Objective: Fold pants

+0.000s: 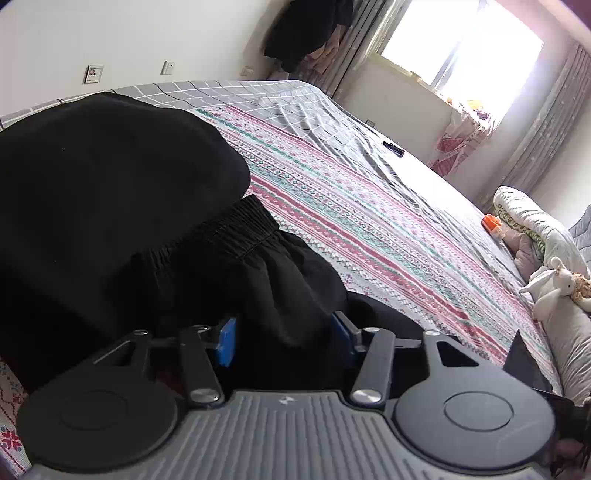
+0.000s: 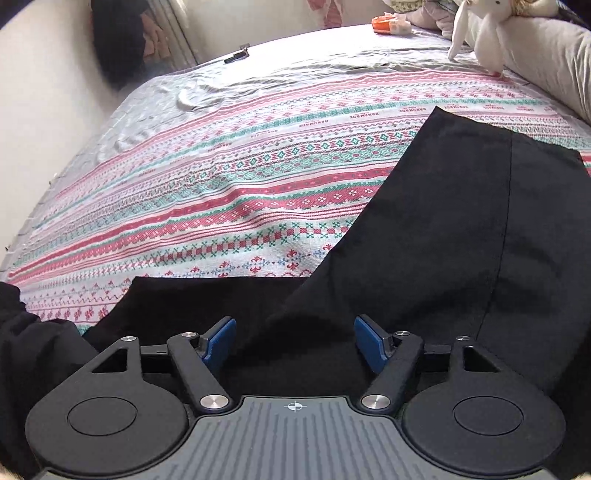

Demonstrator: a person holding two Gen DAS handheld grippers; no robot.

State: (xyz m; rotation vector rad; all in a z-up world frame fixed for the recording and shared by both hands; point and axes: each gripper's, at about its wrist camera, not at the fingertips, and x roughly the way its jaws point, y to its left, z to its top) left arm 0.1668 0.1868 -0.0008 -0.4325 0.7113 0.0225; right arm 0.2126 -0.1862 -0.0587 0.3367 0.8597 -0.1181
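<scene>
black fabric of the pants (image 1: 155, 206) fills the near view of the left wrist camera, bunched between the spread blue pads of the left gripper (image 1: 284, 341); the pads stand apart on either side of the cloth, and it is not clear that they press it. the elastic waistband (image 1: 229, 229) shows just beyond the fingers, gathered and ridged, with a rounded mound of the same black cloth rising over it to the left and blocking most of that side of the view.

in the right wrist view the right gripper (image 2: 293, 345) is likewise spread wide, its blue pads (image 2: 219, 341) apart above flat black cloth. from there one leg of the pants (image 2: 461, 229) runs up and to the right across the bed, its far hem lying straight on the cover.

the pants lie on a striped blanket (image 2: 221, 206) in pink, teal and white bands, spread over a grey checked sheet (image 1: 258, 92). farther out on the grey sheet sits a small dark remote (image 1: 393, 148), well apart from the pants. near the far edge are an orange object (image 1: 491, 222), a rolled quilt (image 1: 532, 218) and a white stuffed rabbit (image 1: 554, 284) resting against a long pale pillow (image 2: 546, 59). dark clothing (image 1: 306, 29) hangs by the curtains (image 1: 546, 122) next to the bright window (image 1: 469, 55).
</scene>
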